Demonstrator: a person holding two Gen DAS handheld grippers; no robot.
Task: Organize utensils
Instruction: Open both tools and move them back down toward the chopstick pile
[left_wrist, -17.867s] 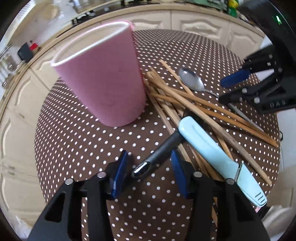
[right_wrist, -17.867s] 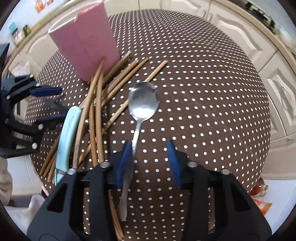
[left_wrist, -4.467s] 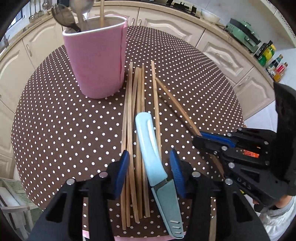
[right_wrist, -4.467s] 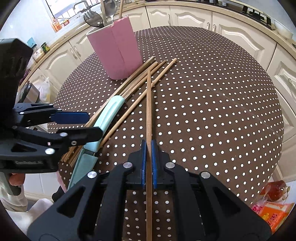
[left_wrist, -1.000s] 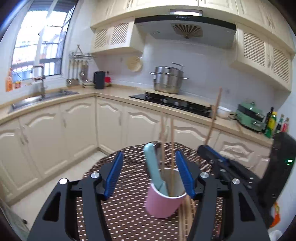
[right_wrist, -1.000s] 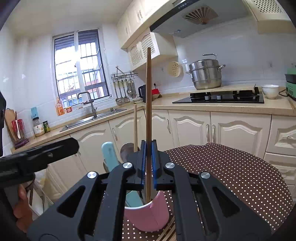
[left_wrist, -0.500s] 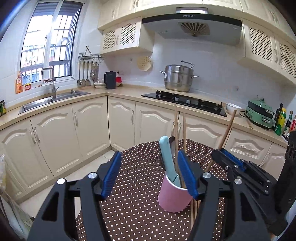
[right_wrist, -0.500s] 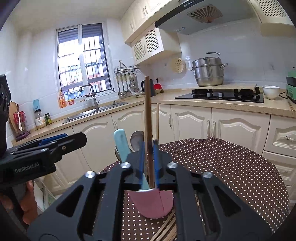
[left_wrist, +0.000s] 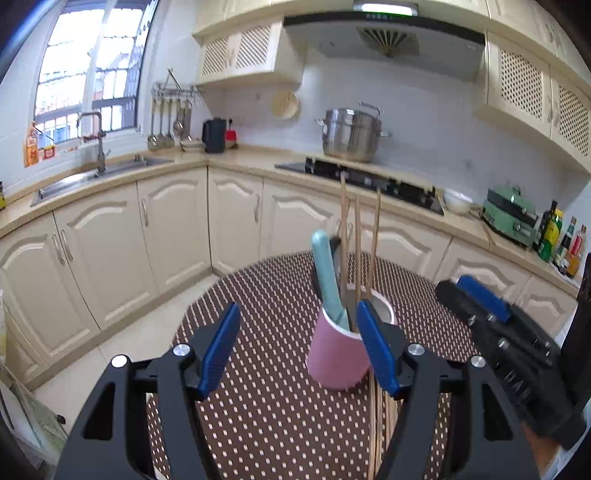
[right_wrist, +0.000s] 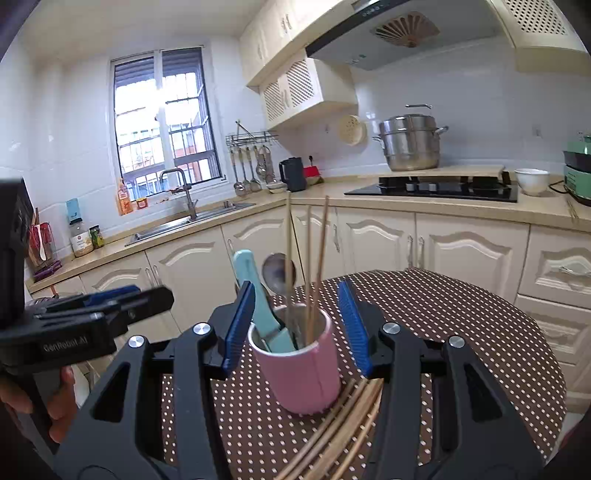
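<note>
A pink cup (left_wrist: 338, 360) (right_wrist: 301, 373) stands on the round dotted table (left_wrist: 266, 413) (right_wrist: 461, 332). It holds a light blue knife (left_wrist: 327, 275) (right_wrist: 255, 295), a spoon (right_wrist: 279, 271) and three upright chopsticks (left_wrist: 357, 240) (right_wrist: 308, 254). Several more chopsticks (left_wrist: 380, 421) (right_wrist: 340, 432) lie on the table by the cup. My left gripper (left_wrist: 299, 350) is open and empty, raised in front of the cup. My right gripper (right_wrist: 295, 326) is open and empty, its jaws either side of the cup in view.
Cream kitchen cabinets (left_wrist: 170, 236) and a counter with a sink (right_wrist: 188, 221), a hob (right_wrist: 432, 188) and a steel pot (left_wrist: 349, 134) ring the table. The right gripper's body (left_wrist: 509, 350) shows at the right of the left wrist view.
My right gripper has opened and let its chopstick go into the cup, where three now stand. Both grippers have drawn back a little from the cup.
</note>
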